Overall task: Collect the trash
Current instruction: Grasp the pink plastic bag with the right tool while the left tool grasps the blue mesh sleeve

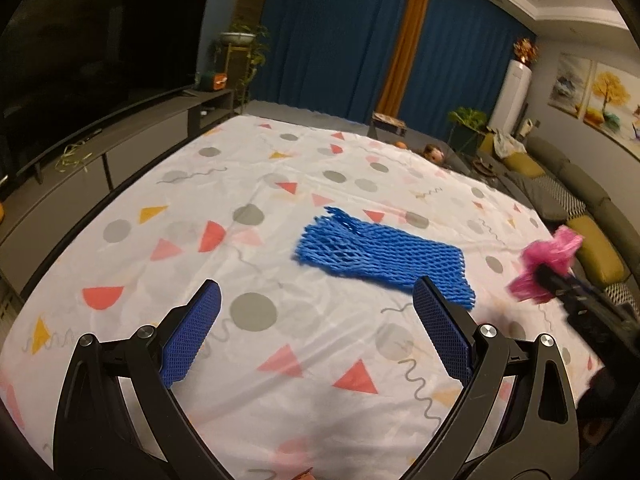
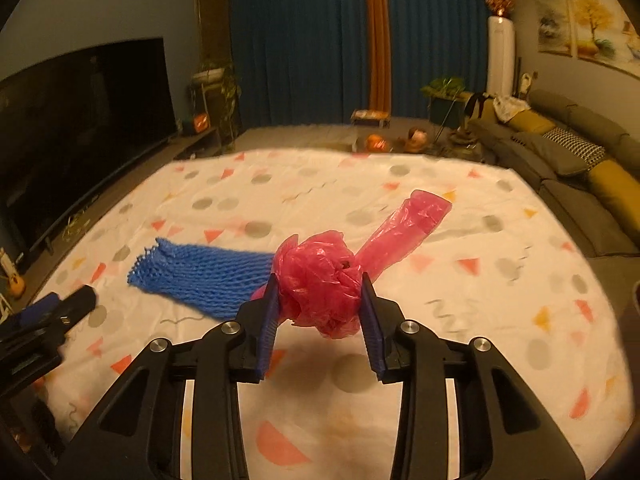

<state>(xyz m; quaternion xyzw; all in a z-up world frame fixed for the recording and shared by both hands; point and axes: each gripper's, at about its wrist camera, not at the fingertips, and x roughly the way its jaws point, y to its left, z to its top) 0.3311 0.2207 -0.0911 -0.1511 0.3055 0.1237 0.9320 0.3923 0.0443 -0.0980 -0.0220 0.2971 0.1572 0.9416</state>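
Your right tongs (image 2: 319, 308) clamped the light, crushable pink bag (image 2: 320, 280) by its knotted wad above the sheet's (image 2: 460, 360) middle, while your left tongs (image 1: 316, 312) stood apart near the soft blue netting (image 1: 380, 258)

Dim, warm indoor light tints both views, more orange in the right wrist view. Fisheye bending curves the room toward dark vignetted corners. The pink plastic bag (image 1: 546, 268) smears with motion blur at right; the television (image 2: 80, 128) reads nearly black.
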